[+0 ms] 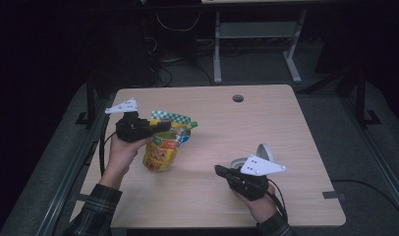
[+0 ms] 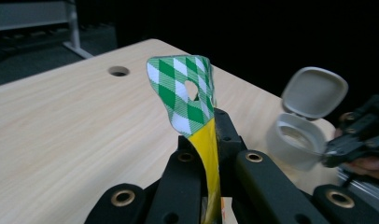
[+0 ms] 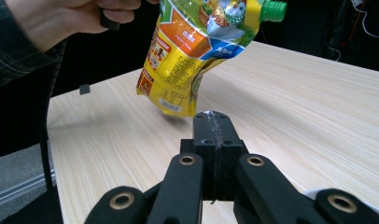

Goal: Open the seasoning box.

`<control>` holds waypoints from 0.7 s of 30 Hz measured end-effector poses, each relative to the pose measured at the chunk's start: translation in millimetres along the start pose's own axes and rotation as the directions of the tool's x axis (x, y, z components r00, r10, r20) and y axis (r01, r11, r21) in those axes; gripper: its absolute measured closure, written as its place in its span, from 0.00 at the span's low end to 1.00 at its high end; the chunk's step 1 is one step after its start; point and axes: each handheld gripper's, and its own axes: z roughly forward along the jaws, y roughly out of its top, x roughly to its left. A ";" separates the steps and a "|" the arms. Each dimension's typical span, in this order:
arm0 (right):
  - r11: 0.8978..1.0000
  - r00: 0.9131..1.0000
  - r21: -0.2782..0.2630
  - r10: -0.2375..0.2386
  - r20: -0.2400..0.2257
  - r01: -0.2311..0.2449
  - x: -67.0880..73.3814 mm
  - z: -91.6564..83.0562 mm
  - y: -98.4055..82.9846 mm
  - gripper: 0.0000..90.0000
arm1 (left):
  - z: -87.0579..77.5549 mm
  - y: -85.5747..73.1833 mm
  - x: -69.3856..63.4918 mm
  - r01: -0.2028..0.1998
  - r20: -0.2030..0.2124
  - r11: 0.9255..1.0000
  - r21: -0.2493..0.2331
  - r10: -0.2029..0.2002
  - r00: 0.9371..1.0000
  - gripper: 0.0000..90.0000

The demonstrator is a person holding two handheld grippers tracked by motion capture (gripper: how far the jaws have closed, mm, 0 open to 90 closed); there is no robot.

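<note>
Glossy plastic pouch (image 3: 193, 51) (printed film), matt wood-grain table (image 1: 286, 128), matt plastic container (image 2: 299, 126).

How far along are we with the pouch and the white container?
Done: the left gripper is shut on the pouch at its green-checked top edge, and the white container by the right gripper has its lid flipped open. In hand: the pouch hangs clear of the table, green cap on. Left, probably: uncapping and pouring into the container.

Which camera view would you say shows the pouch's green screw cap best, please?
The right gripper view: the green cap stands sharp at the spouted pouch's top corner. The high view gives a tiny green speck; the left gripper view offers the checkered top edge.
</note>
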 end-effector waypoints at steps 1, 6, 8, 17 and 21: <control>1.000 1.000 0.001 -0.002 0.002 0.002 -0.5 -1.2 -0.1 1.00 | -0.3 -2.6 3.0 0.000 -0.010 1.000 -0.007 0.000 1.000 1.00; 1.000 1.000 0.006 -0.002 -0.005 0.002 -2.2 -5.5 -1.1 1.00 | -0.5 -11.6 18.2 -0.006 -0.059 1.000 -0.026 0.004 0.998 1.00; 1.000 1.000 0.008 -0.002 -0.002 0.002 -3.0 -7.1 -1.7 1.00 | 0.3 -13.2 22.7 -0.015 -0.078 0.999 -0.041 0.012 0.997 1.00; 1.000 1.000 0.012 0.009 0.003 -0.009 -9.6 -11.6 -3.8 1.00 | -4.9 -28.0 36.3 -0.009 -0.103 0.993 -0.114 -0.003 0.995 1.00; 1.000 1.000 0.013 0.018 0.001 -0.018 -11.0 -11.8 -3.6 1.00 | -14.7 -33.3 34.6 -0.001 -0.105 0.993 -0.120 -0.011 0.994 1.00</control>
